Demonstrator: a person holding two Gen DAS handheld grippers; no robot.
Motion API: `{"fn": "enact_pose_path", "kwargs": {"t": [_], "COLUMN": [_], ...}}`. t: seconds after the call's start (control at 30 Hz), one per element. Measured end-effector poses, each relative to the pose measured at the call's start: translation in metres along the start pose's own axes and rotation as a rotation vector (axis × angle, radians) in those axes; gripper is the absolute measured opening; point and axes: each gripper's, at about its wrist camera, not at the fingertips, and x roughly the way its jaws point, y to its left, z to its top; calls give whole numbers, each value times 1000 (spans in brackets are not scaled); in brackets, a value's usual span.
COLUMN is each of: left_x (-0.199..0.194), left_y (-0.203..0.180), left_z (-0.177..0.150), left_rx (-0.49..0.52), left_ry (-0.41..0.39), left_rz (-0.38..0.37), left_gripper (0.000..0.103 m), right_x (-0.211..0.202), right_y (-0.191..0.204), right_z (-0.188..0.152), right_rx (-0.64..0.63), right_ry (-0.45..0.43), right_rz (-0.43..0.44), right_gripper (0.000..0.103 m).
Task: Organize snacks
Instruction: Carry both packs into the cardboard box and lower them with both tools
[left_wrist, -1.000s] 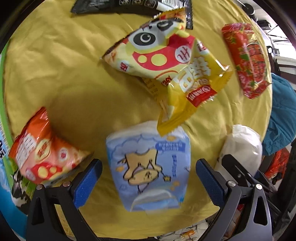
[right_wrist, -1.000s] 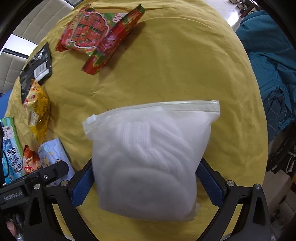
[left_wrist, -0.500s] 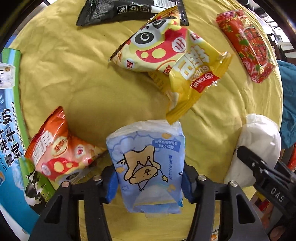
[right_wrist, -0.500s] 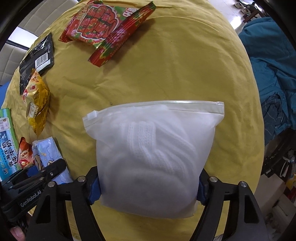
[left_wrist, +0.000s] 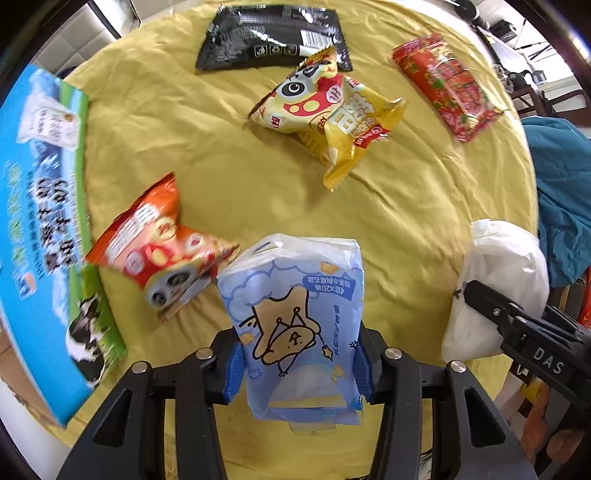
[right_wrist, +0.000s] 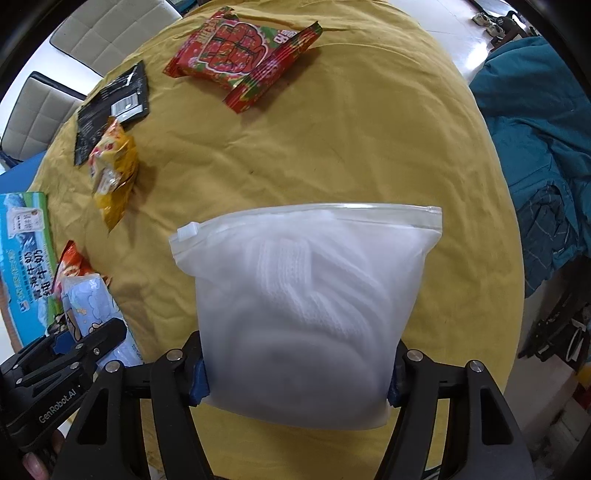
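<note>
Both pick-ups look made: the left tool (left_wrist: 297, 369) pinches the blue tissue pack (left_wrist: 295, 314), the right tool (right_wrist: 295, 373) is closing on the white zip bag (right_wrist: 306, 306), just above the yellow-clothed counter (left_wrist: 221, 177); next, carrying each somewhere sensible.

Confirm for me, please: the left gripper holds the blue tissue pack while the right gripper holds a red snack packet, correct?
Not quite. The left gripper does hold the blue tissue pack, but the right gripper, its fingers closing, holds a white zip bag, as the right wrist view shows.
</note>
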Motion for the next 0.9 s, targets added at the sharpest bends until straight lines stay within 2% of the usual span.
{"fn": "enact_pose_path", "kwargs": {"t": [0.17, 0.37, 0.4, 0.53, 0.7, 0.9], "left_x": [-59, -122, -134, -179, -226, -274], "left_y": [3, 12, 14, 30, 68, 131], "left_z": [-57, -101, -109, -129, -130, -121], "left_rx": [8, 0, -2, -8, -20, -42], "left_ry": [-61, -131, -146, -203, -258, -306], "left_rz": [-7, -38, -45, -79, -120, -144], "left_gripper": [44, 44, 44, 44, 44, 44], "right_x": [-19, -49, -56, -96, -141, -166], "right_y": [15, 47, 59, 78, 118, 202], "right_z": [-19, -30, -21, -23, -35, -45], "right_rx": [-14, -59, -67, -114, -177, -261], "right_ry": [-27, -72, -78, -111, -156, -188], "right_rz": [25, 58, 61, 89, 137, 180], "right_gripper": [70, 70, 70, 70, 70, 70]}}
